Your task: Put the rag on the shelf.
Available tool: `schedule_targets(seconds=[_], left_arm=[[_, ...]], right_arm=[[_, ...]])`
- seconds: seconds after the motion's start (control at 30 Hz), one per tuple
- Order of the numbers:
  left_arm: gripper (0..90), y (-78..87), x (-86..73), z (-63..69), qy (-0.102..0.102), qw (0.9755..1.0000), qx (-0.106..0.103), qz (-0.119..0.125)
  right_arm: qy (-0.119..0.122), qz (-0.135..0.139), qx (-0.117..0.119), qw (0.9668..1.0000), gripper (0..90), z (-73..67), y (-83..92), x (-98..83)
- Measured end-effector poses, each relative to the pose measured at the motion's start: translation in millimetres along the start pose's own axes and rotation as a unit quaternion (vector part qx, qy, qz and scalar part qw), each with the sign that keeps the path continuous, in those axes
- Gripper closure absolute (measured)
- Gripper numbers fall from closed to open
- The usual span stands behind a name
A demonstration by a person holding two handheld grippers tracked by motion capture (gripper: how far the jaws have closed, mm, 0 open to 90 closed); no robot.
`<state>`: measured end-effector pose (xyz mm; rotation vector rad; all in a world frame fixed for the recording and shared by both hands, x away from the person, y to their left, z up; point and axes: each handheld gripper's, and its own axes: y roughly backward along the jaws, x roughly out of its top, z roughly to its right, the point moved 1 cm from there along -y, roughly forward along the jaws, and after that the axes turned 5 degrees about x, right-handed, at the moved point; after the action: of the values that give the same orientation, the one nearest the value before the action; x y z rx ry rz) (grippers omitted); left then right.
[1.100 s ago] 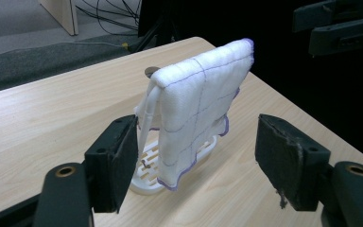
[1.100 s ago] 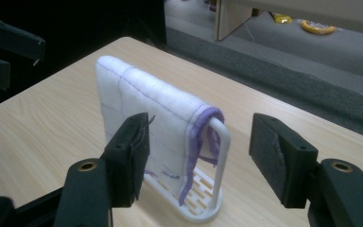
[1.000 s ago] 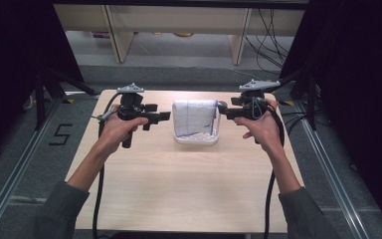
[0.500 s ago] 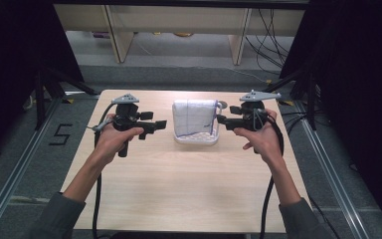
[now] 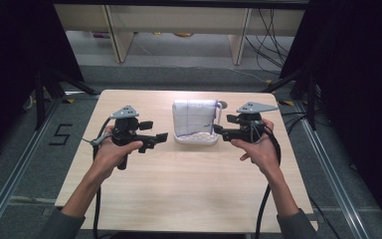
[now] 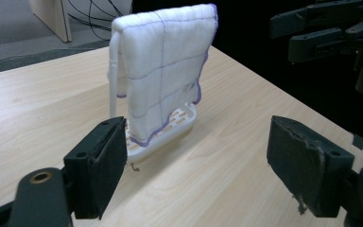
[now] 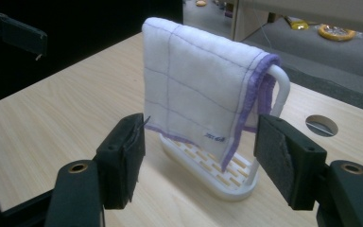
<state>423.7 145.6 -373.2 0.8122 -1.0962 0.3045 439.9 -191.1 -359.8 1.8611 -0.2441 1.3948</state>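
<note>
Presently the left tool (image 5: 162,136) stands with its jaws spread wide and nothing between them; they have just been opening. The right tool (image 5: 218,130) is likewise parted, jaws having just eased further apart, with no pad pressing on anything. Both tools point inward toward the white cloth (image 5: 194,118) with purple stitching, which hangs folded over the bar of a small white rack (image 5: 197,140) near the far middle of the counter (image 5: 189,189). In the right gripper view the cloth (image 7: 196,101) hangs just ahead of the jaws, its purple-edged corner drooping toward the slotted tray (image 7: 217,177).

Judgement: the step in hand appears to be the approach for a grasp on the cloth. To do it well, each tool should close on a hanging edge only, clear of the bar. The rack looks light and may tip or slide; lifting upward along the bar is advisable.
</note>
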Motion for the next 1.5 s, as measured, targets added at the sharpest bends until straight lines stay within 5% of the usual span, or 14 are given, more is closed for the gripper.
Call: schedule_targets(seconds=[0.07, 0.4, 0.5, 0.53, 0.67, 0.8, 0.83, 0.87, 1.07, 1.5], left_arm=[[20.4, 1.0, -3.0, 0.9, -0.003, 1.0, 0.001, -0.001], [20.4, 5.0, -18.1, 3.1, -0.01, 0.9999, -0.008, -0.008], [20.4, 6.5, -22.2, 5.2, -0.012, 0.9999, -0.008, -0.01], [20.4, 6.9, -24.4, 6.2, -0.006, 0.9999, -0.01, -0.007], [20.4, 7.5, -38.0, 9.2, -0.007, 0.9998, -0.012, -0.015], [20.3, 7.1, -52.3, 9.3, -0.01, 0.9995, -0.013, -0.026], [20.3, 6.3, -56.0, 9.2, -0.011, 0.9995, -0.015, -0.026], [20.3, 5.3, -60.3, 9.2, -0.01, 0.9995, -0.012, -0.028], [20.2, 1.0, -77.7, 11.4, -0.01, 0.9989, -0.022, -0.039], [19.6, 2.3, -105.2, 20.3, -0.011, 0.9986, -0.021, -0.048]], right_arm=[[-0.019, -0.005, 0.003, 0.9998, 35.2, -4.6, 0.6, -3.4], [-0.013, -0.016, 0.018, 0.9996, 34.8, -9.6, -2.9, -16.9], [-0.031, -0.011, 0.018, 0.9993, 34.5, -13.5, -3.2, -20.1], [-0.016, -0.014, 0.02, 0.9996, 34.5, -11.9, -3.5, -21.3], [-0.029, -0.025, 0.025, 0.999, 34.4, -16.4, -7.5, -26.6], [-0.015, -0.029, 0.033, 0.9989, 34.1, -17.1, -10.6, -31.3], [-0.035, -0.031, 0.043, 0.998, 34.0, -19.7, -11.0, -32.6], [-0.019, -0.031, 0.034, 0.9988, 33.8, -17.4, -11.0, -33.9], [-0.031, -0.043, 0.038, 0.9979, 33.5, -20.3, -13.7, -43.9], [-0.027, -0.053, 0.059, 0.9965, 33.3, -45.5, -9.8, -63.1]])
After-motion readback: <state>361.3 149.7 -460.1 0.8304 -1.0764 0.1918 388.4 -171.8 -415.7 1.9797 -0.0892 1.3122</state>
